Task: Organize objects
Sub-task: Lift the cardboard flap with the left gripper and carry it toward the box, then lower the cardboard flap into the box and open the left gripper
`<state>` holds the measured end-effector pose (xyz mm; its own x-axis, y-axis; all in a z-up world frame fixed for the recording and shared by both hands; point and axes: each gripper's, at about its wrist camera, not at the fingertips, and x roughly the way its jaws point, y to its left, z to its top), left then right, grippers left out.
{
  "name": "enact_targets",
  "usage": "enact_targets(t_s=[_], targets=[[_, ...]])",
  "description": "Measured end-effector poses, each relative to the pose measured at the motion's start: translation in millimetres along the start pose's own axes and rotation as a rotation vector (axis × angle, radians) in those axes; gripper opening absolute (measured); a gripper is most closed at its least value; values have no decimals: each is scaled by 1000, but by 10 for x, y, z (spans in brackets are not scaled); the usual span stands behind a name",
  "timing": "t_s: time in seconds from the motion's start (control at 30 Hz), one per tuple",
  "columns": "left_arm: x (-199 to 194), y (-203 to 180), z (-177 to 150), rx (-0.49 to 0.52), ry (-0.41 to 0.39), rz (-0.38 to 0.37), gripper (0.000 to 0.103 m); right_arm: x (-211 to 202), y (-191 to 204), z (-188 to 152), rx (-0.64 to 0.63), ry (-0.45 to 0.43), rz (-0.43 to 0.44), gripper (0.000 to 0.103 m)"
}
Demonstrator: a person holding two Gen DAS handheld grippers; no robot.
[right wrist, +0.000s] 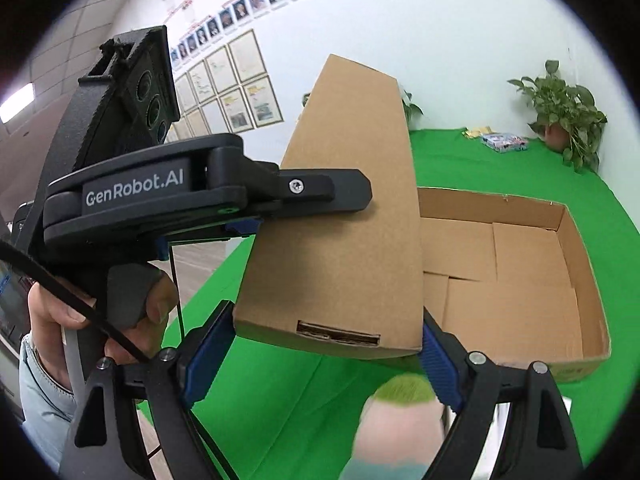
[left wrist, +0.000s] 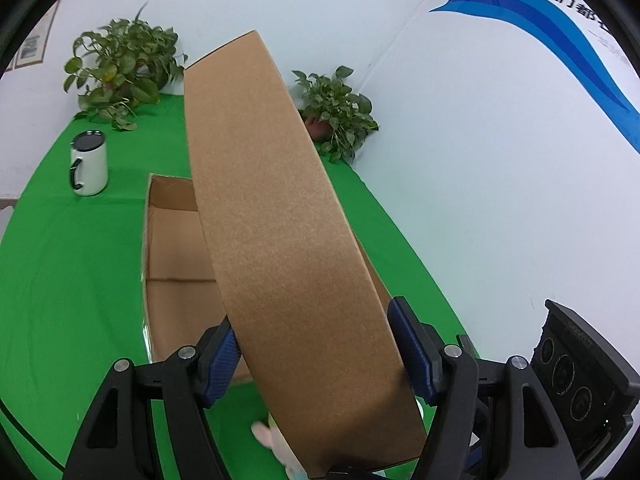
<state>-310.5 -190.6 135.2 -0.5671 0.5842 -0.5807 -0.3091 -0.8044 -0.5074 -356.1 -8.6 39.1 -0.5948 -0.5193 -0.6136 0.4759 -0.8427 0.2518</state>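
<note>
Both hand-held grippers, left and right, clench a cardboard lid tilted above the open box on the green tabletop; a slipping pad could likely drop it onto the plush toy below.

A long flat brown cardboard lid is hanging tilted over the open shallow brown cardboard box, blocking the box's left part, while the box's right part is lying open from above. Green cloth surface is stretching free left of the box, up to a white mug with a black lid. Two leafy potted plants are crowding the far edge, and a blurred soft toy is sitting below the lid.
</note>
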Motion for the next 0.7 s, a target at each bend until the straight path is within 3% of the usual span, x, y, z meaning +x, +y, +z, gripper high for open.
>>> enact_targets(t_s=[0.13, 0.27, 0.63, 0.7], targets=[[358, 227, 303, -32, 49, -9, 67, 292, -234, 72, 48, 53, -10, 86], [789, 563, 360, -73, 102, -16, 67, 574, -358, 62, 83, 111, -16, 86], [1941, 1393, 175, -207, 298, 59, 67, 1380, -723, -454, 229, 330, 52, 86], [2056, 1368, 187, -145, 307, 101, 67, 1427, -765, -543, 264, 355, 78, 86]])
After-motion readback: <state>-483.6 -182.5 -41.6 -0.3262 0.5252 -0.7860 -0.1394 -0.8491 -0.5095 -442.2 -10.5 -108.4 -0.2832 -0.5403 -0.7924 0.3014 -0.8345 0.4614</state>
